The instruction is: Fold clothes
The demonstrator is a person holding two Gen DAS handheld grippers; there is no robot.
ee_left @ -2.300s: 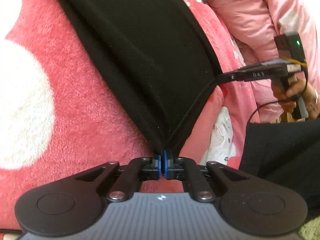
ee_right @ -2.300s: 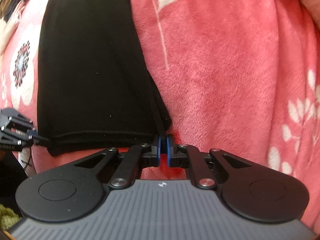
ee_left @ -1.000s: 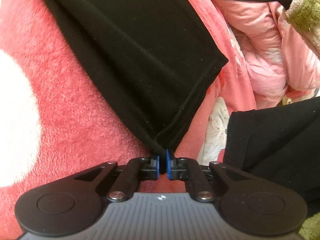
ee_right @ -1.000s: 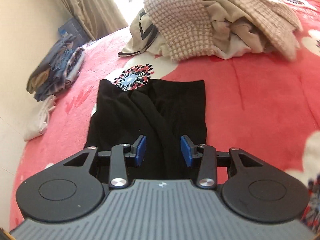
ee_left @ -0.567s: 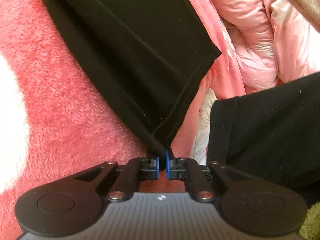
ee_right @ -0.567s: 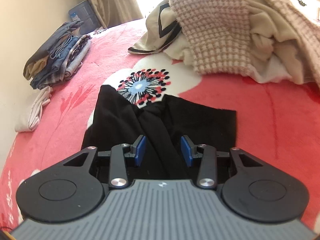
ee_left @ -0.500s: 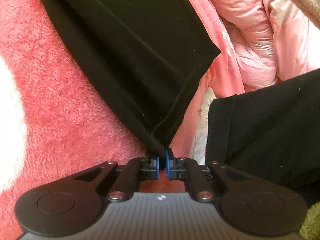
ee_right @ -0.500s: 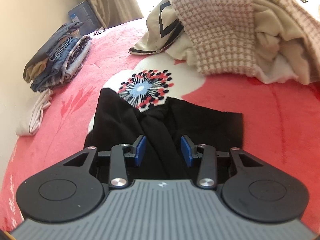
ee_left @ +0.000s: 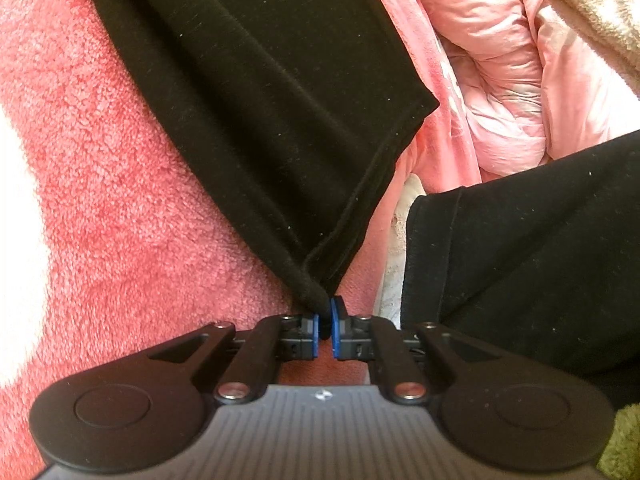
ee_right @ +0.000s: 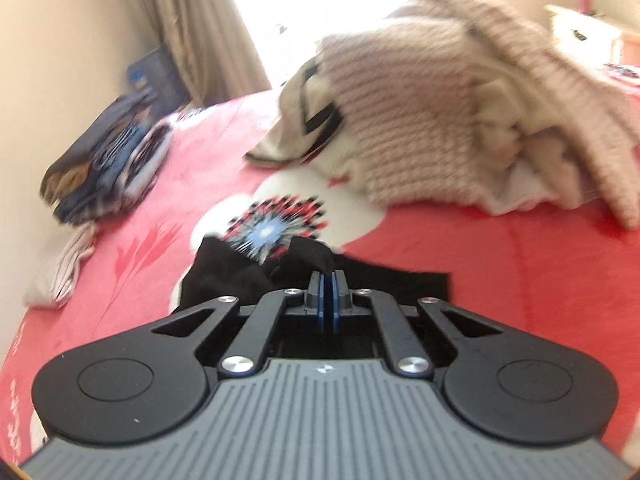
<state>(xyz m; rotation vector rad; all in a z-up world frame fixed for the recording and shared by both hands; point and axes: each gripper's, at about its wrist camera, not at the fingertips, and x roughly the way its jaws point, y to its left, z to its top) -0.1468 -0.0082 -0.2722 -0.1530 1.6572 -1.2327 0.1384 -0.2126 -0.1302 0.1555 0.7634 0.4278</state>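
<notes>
A black garment (ee_left: 280, 100) lies flat on the red fleece blanket (ee_left: 120, 200). My left gripper (ee_left: 325, 320) is shut on its near hemmed corner, with the cloth bunched between the blue pads. In the right wrist view the same black garment (ee_right: 420, 284) lies just past my right gripper (ee_right: 330, 280). Its blue pads are pressed together, and a small peak of black cloth rises to their tips. That view is blurred by motion.
A heap of unfolded clothes (ee_right: 440, 120) covers the far right of the bed. A folded stack (ee_right: 108, 160) and a white cloth (ee_right: 60, 276) lie by the left wall, near a curtain (ee_right: 208, 28). A pink quilt (ee_left: 512, 80) and a person's black clothing (ee_left: 520, 260) are at my left gripper's right.
My right gripper's jaws have gone from open over the garment's middle fold to shut, and it has moved forward. The left gripper keeps its hold on the corner and has barely shifted.
</notes>
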